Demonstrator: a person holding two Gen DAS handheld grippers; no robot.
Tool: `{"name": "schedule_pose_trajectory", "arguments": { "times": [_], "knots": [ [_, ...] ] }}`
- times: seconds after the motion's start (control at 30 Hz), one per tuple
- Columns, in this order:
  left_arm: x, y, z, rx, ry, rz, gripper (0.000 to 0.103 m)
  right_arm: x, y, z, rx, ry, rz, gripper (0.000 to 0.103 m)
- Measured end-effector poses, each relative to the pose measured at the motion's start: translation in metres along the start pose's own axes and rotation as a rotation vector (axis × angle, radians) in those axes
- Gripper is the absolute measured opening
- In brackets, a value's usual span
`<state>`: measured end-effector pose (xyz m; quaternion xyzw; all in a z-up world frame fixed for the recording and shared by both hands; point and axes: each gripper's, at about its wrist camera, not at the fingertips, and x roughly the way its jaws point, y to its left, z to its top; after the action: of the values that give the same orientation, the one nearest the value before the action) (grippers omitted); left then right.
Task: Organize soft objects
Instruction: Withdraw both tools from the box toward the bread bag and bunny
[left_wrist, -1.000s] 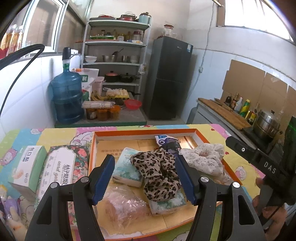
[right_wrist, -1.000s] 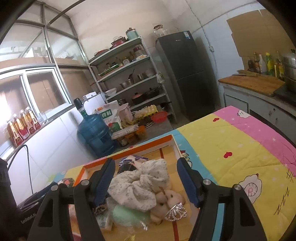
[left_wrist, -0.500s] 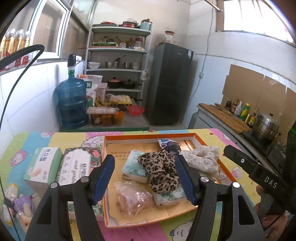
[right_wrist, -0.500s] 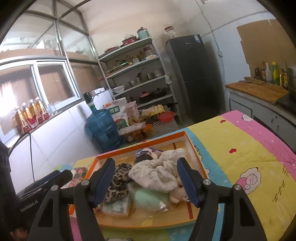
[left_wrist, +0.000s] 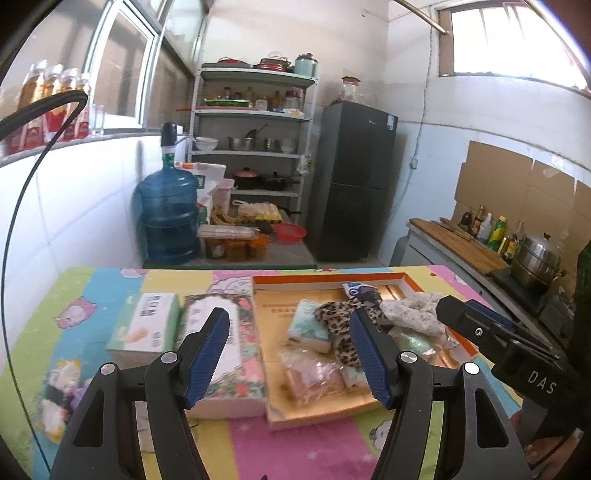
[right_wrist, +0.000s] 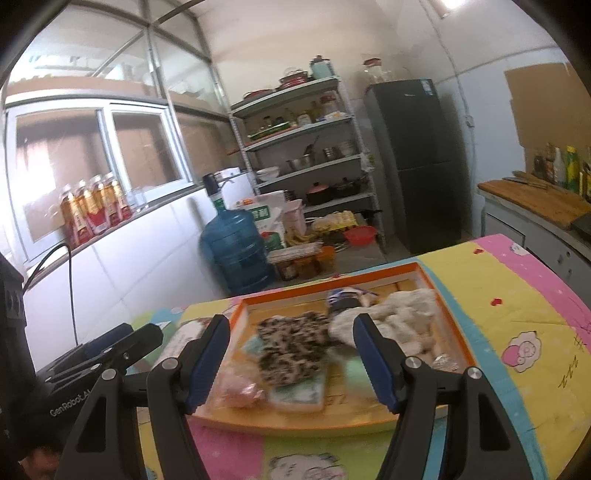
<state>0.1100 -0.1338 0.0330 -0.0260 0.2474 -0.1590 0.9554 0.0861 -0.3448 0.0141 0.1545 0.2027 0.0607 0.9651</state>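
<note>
Both grippers, left (left_wrist: 290, 350) and right (right_wrist: 291, 354), are hovering with jaws apart and empty. Soft scrunchies (left_wrist: 345, 325) are lying in the tray (left_wrist: 325, 280) on the quilted surface (left_wrist: 92, 291); shelves (left_wrist: 255, 147) are standing at 12 o'clock.

Both wrist views toward tray (left_wrist: 373, 278)

Tray (left_wrist: 400, 278): matt cardboard, orange rim. Leopard scrunchie (left_wrist: 341, 325) & white lace scrunchie (left_wrist: 415, 312): soft crinkled cloth. Pink pack (left_wrist: 312, 374): clear glossy plastic wrap, creased. Tissue box (left_wrist: 146, 326): smooth printed card. Table cover (left_wrist: 491, 321): matt quilted cloth w/ cartoon print. Left gripper (left_wrist: 290, 356) & right gripper (right_wrist: 291, 360): matt black plastic, ribbed blue rubbery pads (left_wrist: 207, 356), shiny metal pins. Fridge (left_wrist: 351, 181): dark, semi-gloss.
</note>
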Motion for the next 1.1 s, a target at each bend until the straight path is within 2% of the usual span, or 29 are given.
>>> {"name": "schedule_pose_trajectory", "arguments": {
  "times": [0.53,1.1],
  "knots": [
    [-0.067,0.063,-0.026,-0.041,-0.017,0.053,0.069,-0.032,0.089,-0.022,-0.111,-0.003,0.038,0.069],
    [-0.095,0.115,-0.067,-0.095,0.008,0.104,0.069,-0.044,0.146,-0.062,-0.172,0.035,0.078,0.069]
  ]
}}
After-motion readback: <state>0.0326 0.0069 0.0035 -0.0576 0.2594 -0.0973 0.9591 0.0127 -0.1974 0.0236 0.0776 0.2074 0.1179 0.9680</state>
